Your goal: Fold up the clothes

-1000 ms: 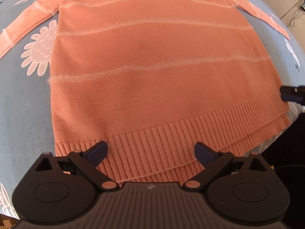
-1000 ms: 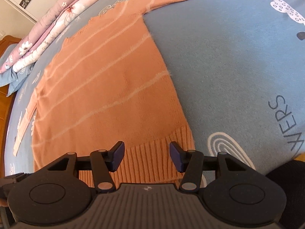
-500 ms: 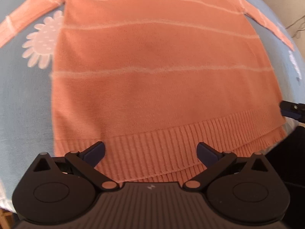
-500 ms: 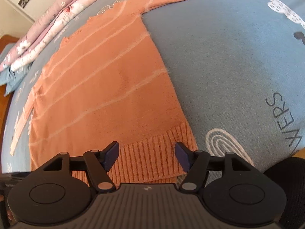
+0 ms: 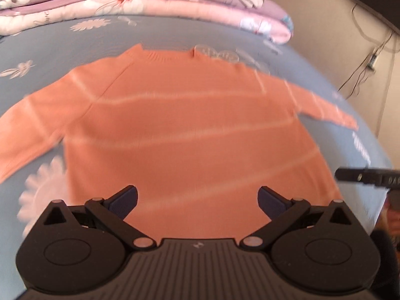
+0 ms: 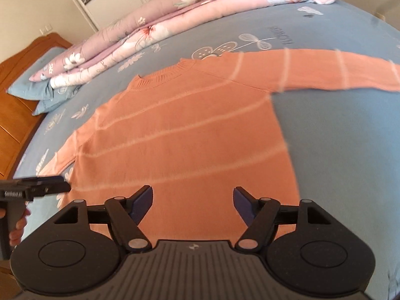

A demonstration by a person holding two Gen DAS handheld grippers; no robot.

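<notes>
An orange sweater (image 5: 190, 130) with thin pale stripes lies flat on the blue bed sheet (image 5: 62, 47), collar far from me and both sleeves spread sideways. My left gripper (image 5: 197, 197) hangs open above the sweater's lower body, nothing between its fingers. In the right wrist view the same sweater (image 6: 190, 137) fills the middle, its right sleeve (image 6: 325, 72) stretched out to the right. My right gripper (image 6: 192, 197) hovers over the lower body with its jaws opening and nothing between them. Each gripper's tip shows at the edge of the other's view.
A folded pink and purple floral quilt (image 6: 162, 27) lies along the far side of the bed. A blue pillow (image 6: 37, 87) and a wooden headboard (image 6: 15, 100) are at the far left. Cables (image 5: 370, 57) hang on the wall at the right.
Both grippers have lifted and tilted up from the ribbed hem, so the collar, sleeves and quilt now show. The right gripper's jaws stand wider than before.
</notes>
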